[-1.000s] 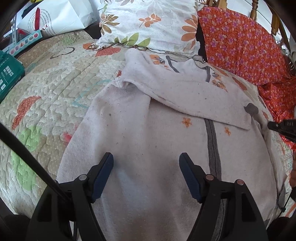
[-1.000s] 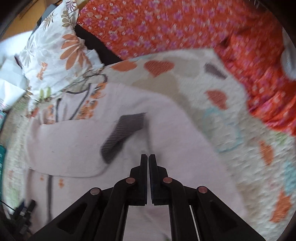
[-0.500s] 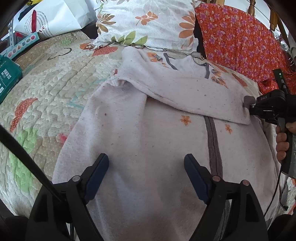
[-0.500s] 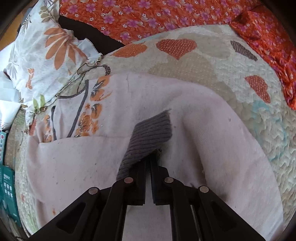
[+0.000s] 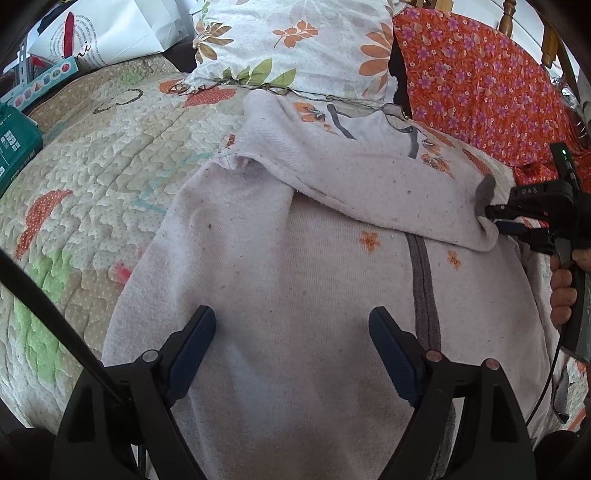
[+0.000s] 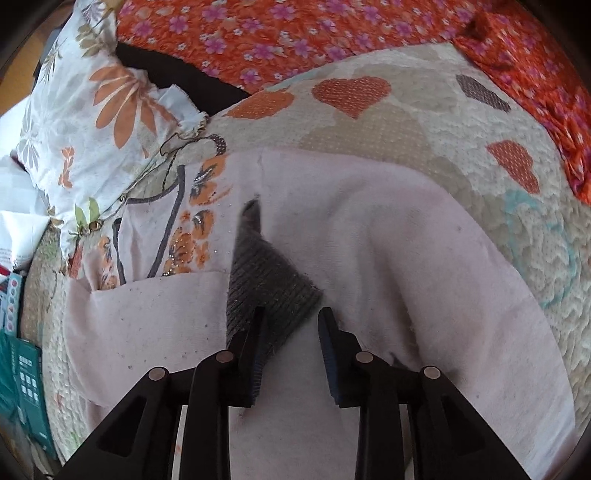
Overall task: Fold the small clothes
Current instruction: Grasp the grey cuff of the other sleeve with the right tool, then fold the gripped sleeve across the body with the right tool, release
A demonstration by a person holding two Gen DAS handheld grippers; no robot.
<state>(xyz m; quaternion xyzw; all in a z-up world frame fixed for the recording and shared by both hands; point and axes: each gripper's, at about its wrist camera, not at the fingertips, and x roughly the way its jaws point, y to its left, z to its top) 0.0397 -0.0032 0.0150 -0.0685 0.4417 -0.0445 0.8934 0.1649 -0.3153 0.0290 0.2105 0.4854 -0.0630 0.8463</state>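
A small pale pink sweater (image 5: pixel 295 266) with orange flowers and grey trim lies flat on the quilt. One sleeve (image 5: pixel 369 184) is folded across its chest and ends in a grey ribbed cuff (image 6: pixel 266 284). My left gripper (image 5: pixel 291 328) is open and empty, low over the sweater's lower body. My right gripper (image 6: pixel 290 321) is open with the cuff lying between its fingers; the cuff reaches the left finger. It also shows in the left wrist view (image 5: pixel 496 218) at the sleeve end.
The quilt (image 5: pixel 92 166) has heart patches. A floral pillow (image 5: pixel 295 40) and an orange flowered pillow (image 5: pixel 480 85) lie behind the sweater. A white bag (image 5: pixel 103 33) and teal boxes (image 5: pixel 14 144) sit at the far left.
My right gripper moved up to the sleeve cuff and went from shut to open around it. The left gripper stayed open and shifted slightly back.
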